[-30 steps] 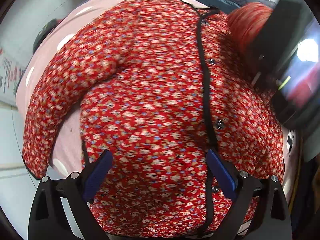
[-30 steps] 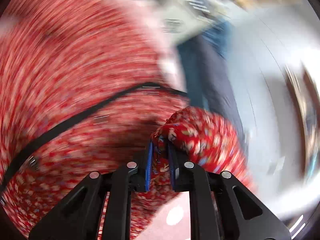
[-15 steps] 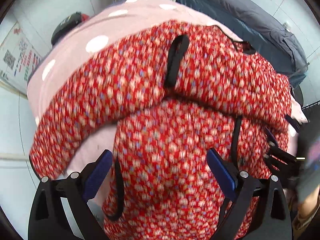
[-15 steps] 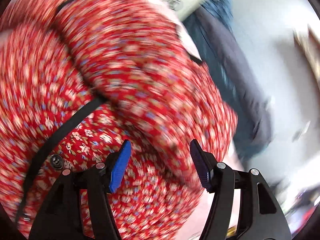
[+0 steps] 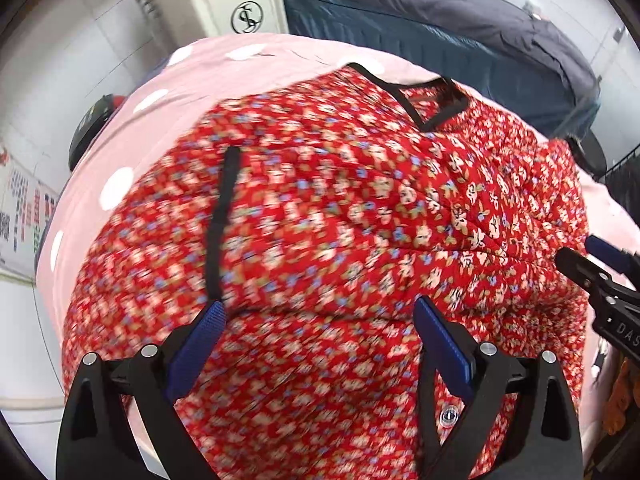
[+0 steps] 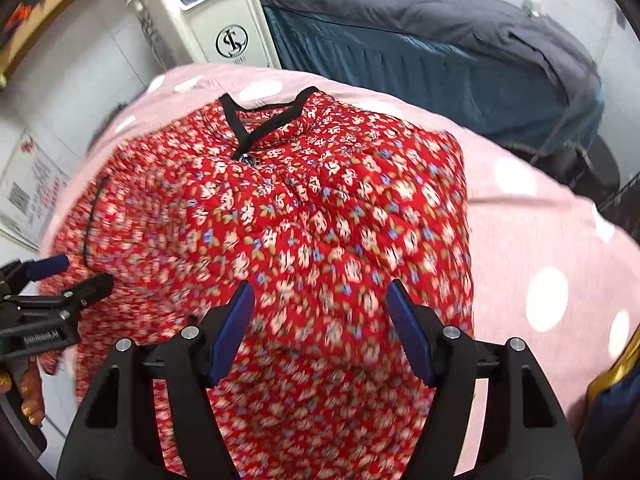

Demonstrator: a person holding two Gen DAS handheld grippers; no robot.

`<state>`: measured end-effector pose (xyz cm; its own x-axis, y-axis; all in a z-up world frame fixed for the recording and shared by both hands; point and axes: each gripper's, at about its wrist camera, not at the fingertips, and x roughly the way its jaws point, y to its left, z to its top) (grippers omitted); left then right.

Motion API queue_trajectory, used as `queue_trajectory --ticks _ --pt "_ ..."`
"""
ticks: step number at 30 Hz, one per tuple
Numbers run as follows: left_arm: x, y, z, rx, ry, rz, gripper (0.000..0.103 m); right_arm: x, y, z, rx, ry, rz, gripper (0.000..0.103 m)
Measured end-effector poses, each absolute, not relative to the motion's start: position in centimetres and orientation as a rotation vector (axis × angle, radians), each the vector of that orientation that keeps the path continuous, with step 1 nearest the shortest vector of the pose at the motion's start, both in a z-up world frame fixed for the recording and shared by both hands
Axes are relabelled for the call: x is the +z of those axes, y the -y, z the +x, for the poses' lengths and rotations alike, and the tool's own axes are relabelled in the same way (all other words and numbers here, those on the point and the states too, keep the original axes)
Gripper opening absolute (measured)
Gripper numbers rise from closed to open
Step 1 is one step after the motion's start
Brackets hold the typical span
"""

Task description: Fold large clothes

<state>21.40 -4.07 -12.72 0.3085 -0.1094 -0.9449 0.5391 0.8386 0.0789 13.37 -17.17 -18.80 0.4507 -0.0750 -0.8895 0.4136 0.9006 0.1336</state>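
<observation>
Nearby, white appliance point(image 6: 208, 16), dark bed point(image 6: 440, 40) — red dress point(image 6: 320, 220) between.

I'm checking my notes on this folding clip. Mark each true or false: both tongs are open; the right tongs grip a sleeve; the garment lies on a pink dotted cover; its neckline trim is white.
1. Both tongs are open. True: the left tongs and right tongs are spread, holding nothing.
2. The right tongs grip a sleeve. False: they hold nothing.
3. The red floral quilted jacket lies on a pink white-dotted cover. True.
4. The neckline trim is white. False: black.
</observation>
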Motion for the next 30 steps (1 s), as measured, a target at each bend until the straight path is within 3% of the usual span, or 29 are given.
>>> queue_trajectory --ticks 5,9,15,24,30 --pt "-18.0 5.5 22.7 -0.378 -1.274 0.559 0.095 -23.0 18.5 14.9 -0.355 -1.202 0.293 0.068" --pt "-20.9 4.3 23.9 -0.357 -1.407 0.5 0.098 -23.8 19.5 15.0 -0.401 -1.187 0.321 0.067" --pt "-22.3 4.6 24.7 -0.35 -1.418 0.477 0.098 -25.2 19.7 15.7 -0.433 -1.224 0.303 0.069" --pt "-24.1 4.9 27.2 -0.343 -1.459 0.439 0.099 -26.6 19.8 19.6 -0.472 -1.272 0.289 0.083" --pt "-24.4 3.3 28.4 -0.337 -1.456 0.432 0.099 -27.0 19.1 19.2 -0.473 -1.259 0.31 0.084"
